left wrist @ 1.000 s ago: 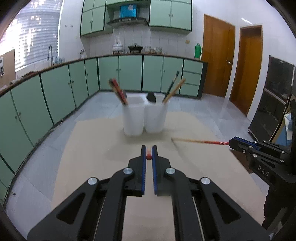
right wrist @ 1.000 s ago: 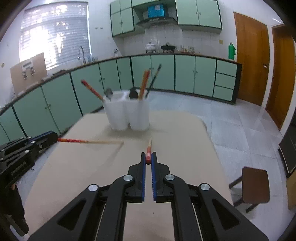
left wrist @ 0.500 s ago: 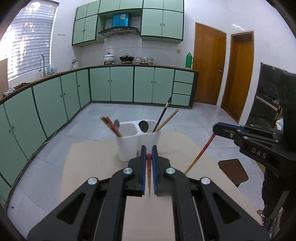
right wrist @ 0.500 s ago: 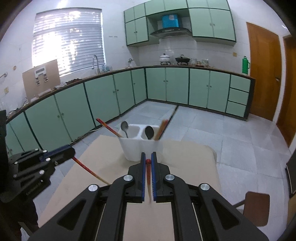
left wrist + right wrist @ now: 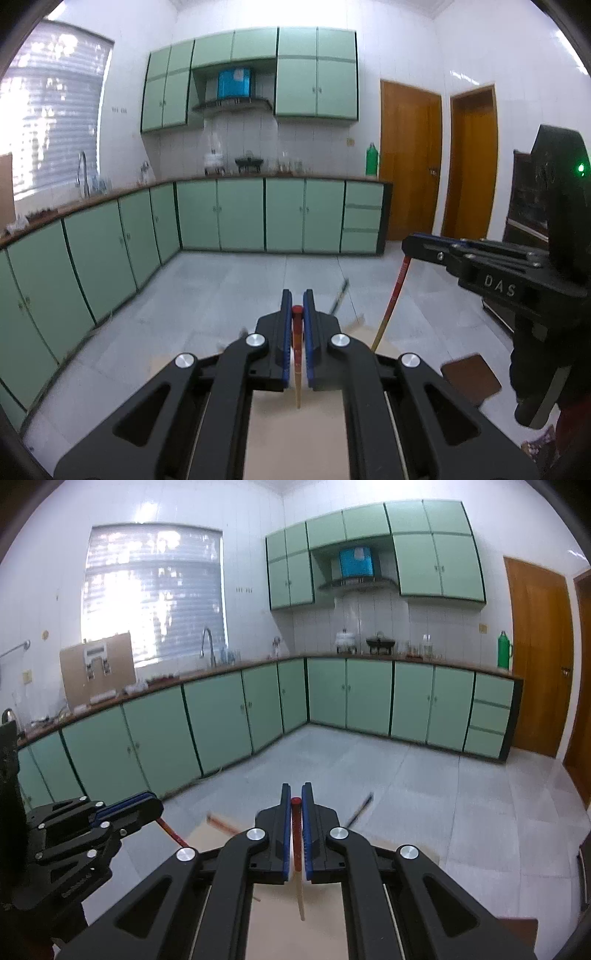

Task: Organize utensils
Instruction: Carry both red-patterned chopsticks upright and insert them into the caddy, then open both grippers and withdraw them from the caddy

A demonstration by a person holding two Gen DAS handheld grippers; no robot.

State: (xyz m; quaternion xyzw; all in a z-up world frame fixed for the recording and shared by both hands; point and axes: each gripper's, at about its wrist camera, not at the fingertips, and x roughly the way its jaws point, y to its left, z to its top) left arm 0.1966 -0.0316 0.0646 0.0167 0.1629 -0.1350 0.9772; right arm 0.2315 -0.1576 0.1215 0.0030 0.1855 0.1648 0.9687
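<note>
My left gripper (image 5: pixel 297 308) is shut on a red-topped wooden chopstick (image 5: pixel 297 363) that hangs down over the tan table (image 5: pixel 295 443). My right gripper (image 5: pixel 296 799) is shut on a like chopstick (image 5: pixel 298 871), also pointing down. Each gripper shows in the other's view: the right one (image 5: pixel 410 245) with its chopstick (image 5: pixel 391 306), the left one (image 5: pixel 155 805) with its chopstick (image 5: pixel 173 834). The white utensil holder is almost hidden behind the fingers; only blurred tips of utensils in it (image 5: pixel 340 295) (image 5: pixel 360 810) stick out.
Green cabinets (image 5: pixel 240 218) line the far and left walls. Two wooden doors (image 5: pixel 410 162) stand at the right. A brown stool (image 5: pixel 471 378) sits on the floor beside the table's right edge.
Both grippers have risen and tilted up, so the chopsticks now hang nearly vertical. The white holder has dropped out of sight behind the fingers.
</note>
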